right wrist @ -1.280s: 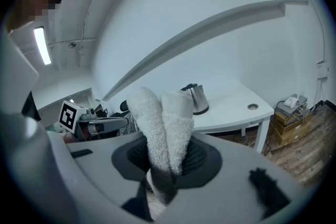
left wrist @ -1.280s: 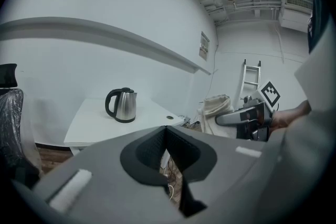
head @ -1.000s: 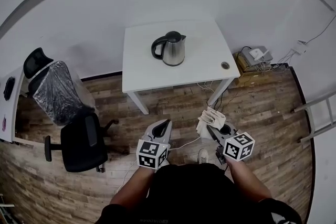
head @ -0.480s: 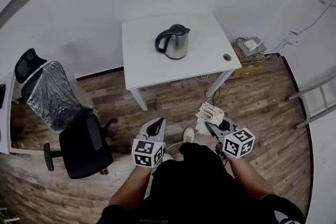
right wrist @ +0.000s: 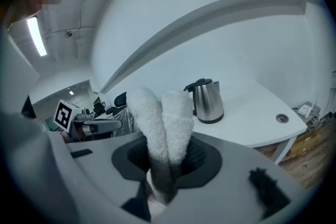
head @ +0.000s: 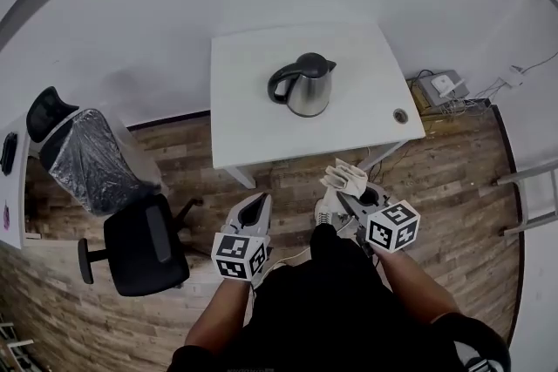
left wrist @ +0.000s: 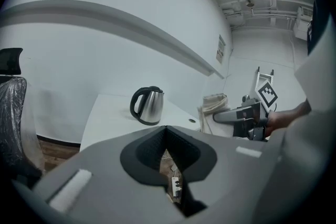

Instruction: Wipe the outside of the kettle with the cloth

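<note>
Cloth, white and fluffy (head: 346, 179), is pinched folded in the right gripper (head: 343, 195), ready for wiping. The left gripper (head: 261, 199) seems closed, empty. The black-handled steel kettle (head: 307, 85) waits farther off on the white table (head: 248, 131).

Nothing legible is showing anywhere. The cubes on the left gripper (head: 259, 199) and the right gripper (head: 345, 198) are carrying only black-and-white square patterns, and a wall notice (left wrist: 222, 49) is appearing too small to read.
</note>
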A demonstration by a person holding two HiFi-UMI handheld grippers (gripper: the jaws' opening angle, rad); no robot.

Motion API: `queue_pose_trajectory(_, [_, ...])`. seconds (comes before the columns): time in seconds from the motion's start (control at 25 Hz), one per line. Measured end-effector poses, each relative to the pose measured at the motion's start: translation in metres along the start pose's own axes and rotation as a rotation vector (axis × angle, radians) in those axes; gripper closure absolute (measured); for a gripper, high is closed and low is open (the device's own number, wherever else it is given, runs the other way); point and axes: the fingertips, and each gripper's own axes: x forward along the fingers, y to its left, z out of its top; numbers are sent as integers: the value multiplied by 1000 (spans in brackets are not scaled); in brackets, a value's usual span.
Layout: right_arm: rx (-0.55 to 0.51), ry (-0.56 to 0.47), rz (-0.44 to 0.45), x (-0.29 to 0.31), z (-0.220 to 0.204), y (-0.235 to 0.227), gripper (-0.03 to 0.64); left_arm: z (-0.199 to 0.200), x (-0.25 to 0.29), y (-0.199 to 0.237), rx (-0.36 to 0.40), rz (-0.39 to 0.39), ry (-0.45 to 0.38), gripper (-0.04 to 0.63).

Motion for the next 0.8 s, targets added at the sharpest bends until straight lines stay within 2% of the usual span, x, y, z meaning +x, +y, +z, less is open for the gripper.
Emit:
queue_pose_trajectory(0.2, [-108,38,60,46,41,-71,517,41,93,5,49,24,31,589])
queue_pose_trajectory(0.28, [-129,67,114,63,49,-95,517,48,124,9,54,66,50,589])
queue_pose_trajectory(0.44, [-186,116,236,91,58,-123,517,53,156,30,2,185,55,589])
queue_pose_trajectory(0.56, [-239,112,290,105,66,-125,517,56,165,30,12,215,64,589])
queue_pose_trajectory(0.68, [-340,110,275,112,74,-119,517,67,170,29,39,212,54,589])
queue_pose_trajectory(0.8, [-515,140,198,116,82,-119,517,70,174,31,43,182,38,589])
